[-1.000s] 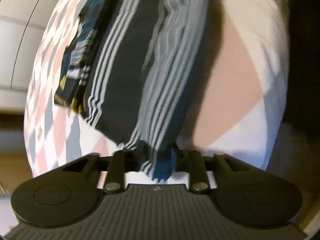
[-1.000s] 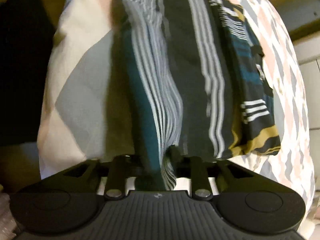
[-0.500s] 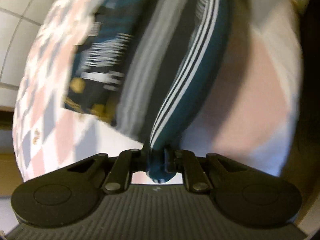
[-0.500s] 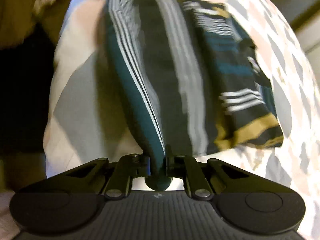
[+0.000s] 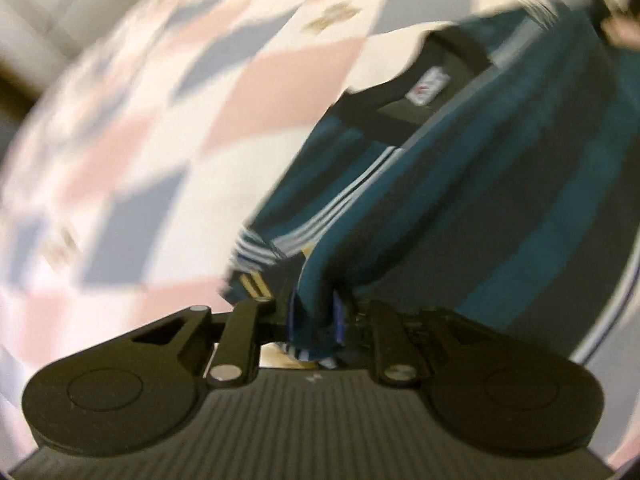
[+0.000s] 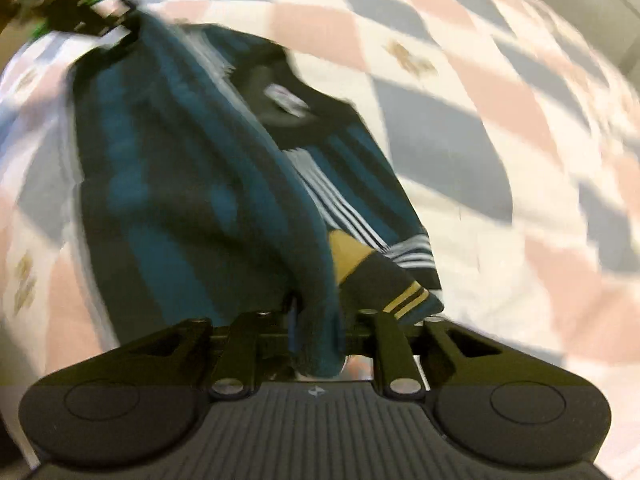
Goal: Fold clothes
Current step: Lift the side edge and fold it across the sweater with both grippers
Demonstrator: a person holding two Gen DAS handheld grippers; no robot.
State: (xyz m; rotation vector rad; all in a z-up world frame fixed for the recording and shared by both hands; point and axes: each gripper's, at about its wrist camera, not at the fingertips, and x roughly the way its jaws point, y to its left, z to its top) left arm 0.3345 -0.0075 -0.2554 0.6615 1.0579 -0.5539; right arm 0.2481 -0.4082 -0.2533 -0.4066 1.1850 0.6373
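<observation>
On the checked bedcover (image 5: 248,80), each tool's opening jaws pinch the teal jersey (image 5: 500,208)

no legible text, label blurred

Soft matt knit jersey (image 5: 500,200), matt cotton-like checked bedsheet (image 5: 180,128), matt black ribbed plastic tool (image 6: 316,320)

Both views are smeared by motion blur. The tips of the left tongs (image 5: 314,320) are buried in a bunched fold of the shirt (image 5: 500,184), and so are those of the right tongs (image 6: 316,332). Whether the pads still press the cloth cannot be told. Far beyond the right tongs, the dark shape (image 6: 68,4) at the shirt's far end is too blurred to name. The shirt's label (image 5: 428,88) is unreadable.
</observation>
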